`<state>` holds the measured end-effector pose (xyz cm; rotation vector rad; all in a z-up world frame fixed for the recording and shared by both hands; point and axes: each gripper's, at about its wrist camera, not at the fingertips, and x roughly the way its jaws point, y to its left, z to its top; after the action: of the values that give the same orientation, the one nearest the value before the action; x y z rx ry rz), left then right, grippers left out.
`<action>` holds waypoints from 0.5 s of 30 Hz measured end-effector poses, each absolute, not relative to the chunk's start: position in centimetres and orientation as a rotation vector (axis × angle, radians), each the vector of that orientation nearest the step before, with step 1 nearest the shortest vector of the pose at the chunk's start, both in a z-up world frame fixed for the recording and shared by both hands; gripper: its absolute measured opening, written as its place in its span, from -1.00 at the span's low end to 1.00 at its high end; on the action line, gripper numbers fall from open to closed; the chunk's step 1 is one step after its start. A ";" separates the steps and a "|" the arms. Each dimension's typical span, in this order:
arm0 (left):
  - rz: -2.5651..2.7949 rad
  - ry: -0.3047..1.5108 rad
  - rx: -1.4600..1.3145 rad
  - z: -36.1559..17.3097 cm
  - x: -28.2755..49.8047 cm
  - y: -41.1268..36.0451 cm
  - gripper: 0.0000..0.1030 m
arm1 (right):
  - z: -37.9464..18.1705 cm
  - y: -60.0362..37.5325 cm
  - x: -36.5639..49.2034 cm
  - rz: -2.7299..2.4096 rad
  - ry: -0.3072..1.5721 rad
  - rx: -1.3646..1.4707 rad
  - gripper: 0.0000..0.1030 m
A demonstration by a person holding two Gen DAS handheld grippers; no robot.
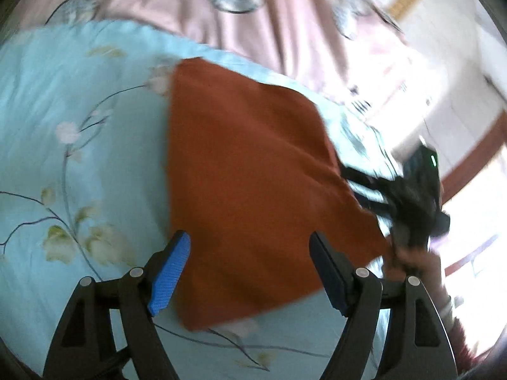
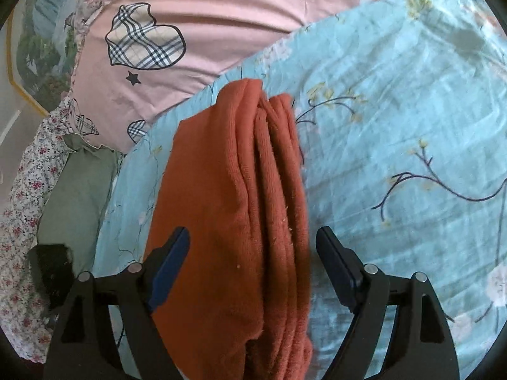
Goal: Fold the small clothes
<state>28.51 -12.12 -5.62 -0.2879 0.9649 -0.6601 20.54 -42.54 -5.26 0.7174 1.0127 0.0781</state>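
Note:
A rust-orange cloth (image 1: 247, 183) lies folded on a light blue floral bedspread (image 1: 79, 158). My left gripper (image 1: 250, 272) is open, its jaws spread above the cloth's near edge. In the right wrist view the same cloth (image 2: 234, 215) shows its stacked folded edges running away from me. My right gripper (image 2: 250, 272) is open, its jaws spread on either side of the folded cloth and holding nothing. The right gripper's black body (image 1: 415, 196) also shows in the left wrist view at the cloth's right corner.
A pink quilt with plaid hearts (image 2: 190, 31) lies beyond the bedspread. A green garment (image 2: 79, 190) and a small-flowered fabric (image 2: 25, 205) lie at the left. A bright floor and wall (image 1: 459, 95) lie to the right of the bed.

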 end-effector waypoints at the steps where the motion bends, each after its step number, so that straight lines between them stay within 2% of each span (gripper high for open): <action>1: -0.650 0.979 -0.310 -6.0 29.7 -11.7 0.51 | -5.3 -42.5 20.7 0.087 1.017 0.726 0.61; 8: -0.647 1.072 -0.369 -8.6 33.5 -12.2 0.51 | -6.3 -42.7 21.9 0.114 1.068 0.745 0.61; 10: -0.651 1.098 -0.380 -9.4 33.6 -12.5 0.51 | -7.1 -42.7 22.2 0.107 1.099 0.745 0.56; 11: -0.663 1.108 -0.388 -9.9 34.0 -12.9 0.51 | -7.3 -42.6 22.3 0.111 1.101 0.743 0.43; 12: -0.679 1.109 -0.394 -10.3 34.4 -13.5 0.51 | -7.5 -42.3 22.3 0.125 1.104 0.748 0.10; 14: -0.685 1.098 -0.380 -10.5 34.8 -14.2 0.43 | -8.3 -41.8 22.4 0.138 1.122 0.793 -0.19; 15: -0.687 1.093 -0.367 -10.5 35.0 -14.6 0.19 | -8.4 -41.5 22.4 0.130 1.122 0.792 -0.29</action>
<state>34.96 -14.62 -10.55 -0.3671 1.0928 -0.6866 22.39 -41.50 -8.41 0.7917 1.1218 0.1304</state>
